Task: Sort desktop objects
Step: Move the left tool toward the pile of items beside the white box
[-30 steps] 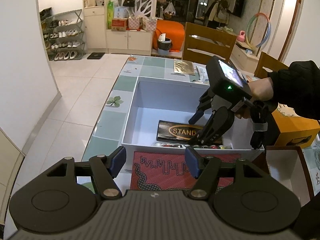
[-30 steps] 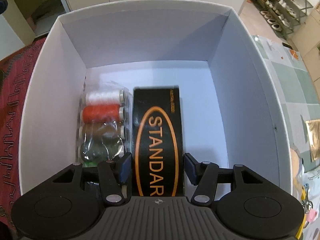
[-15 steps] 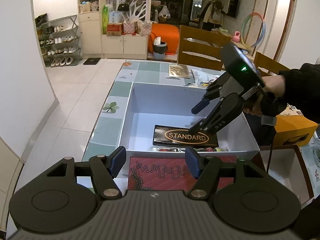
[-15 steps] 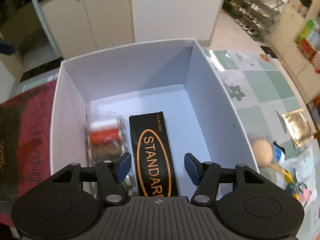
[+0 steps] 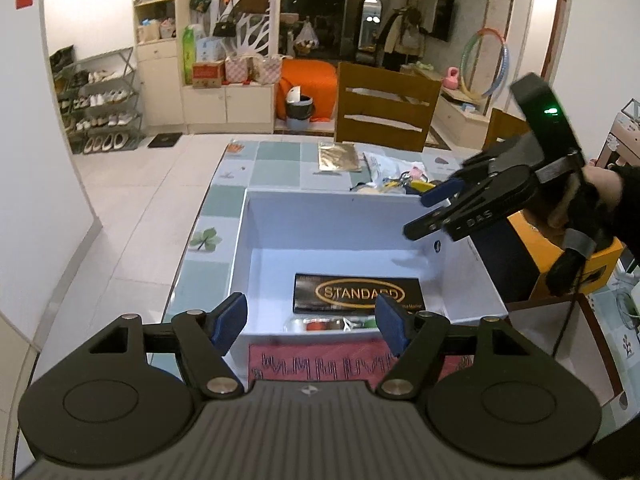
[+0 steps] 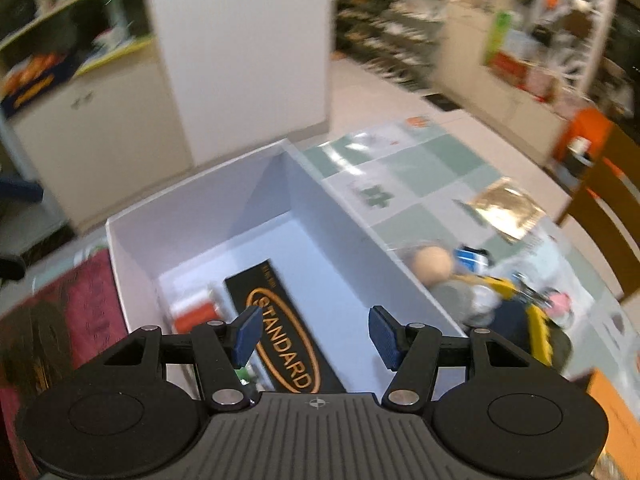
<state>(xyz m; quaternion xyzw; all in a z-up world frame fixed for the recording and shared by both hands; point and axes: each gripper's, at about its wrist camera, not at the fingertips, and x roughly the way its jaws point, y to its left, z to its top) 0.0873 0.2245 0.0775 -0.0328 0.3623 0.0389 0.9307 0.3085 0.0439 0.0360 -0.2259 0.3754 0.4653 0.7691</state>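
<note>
Where clutter (image 6: 492, 300) lies: box wall (image 6: 360, 240) between.

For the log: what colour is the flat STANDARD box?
Black with orange lettering and oval, clearest in the left wrist view.

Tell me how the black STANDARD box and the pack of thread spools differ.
The black STANDARD box is opaque, flat and rectangular, with orange lettering; the pack of thread spools is clear wrap showing several colours. The box lies nearer the middle of the floor; the pack sits against the near wall. Both lie inside the white box, side by side.
</note>
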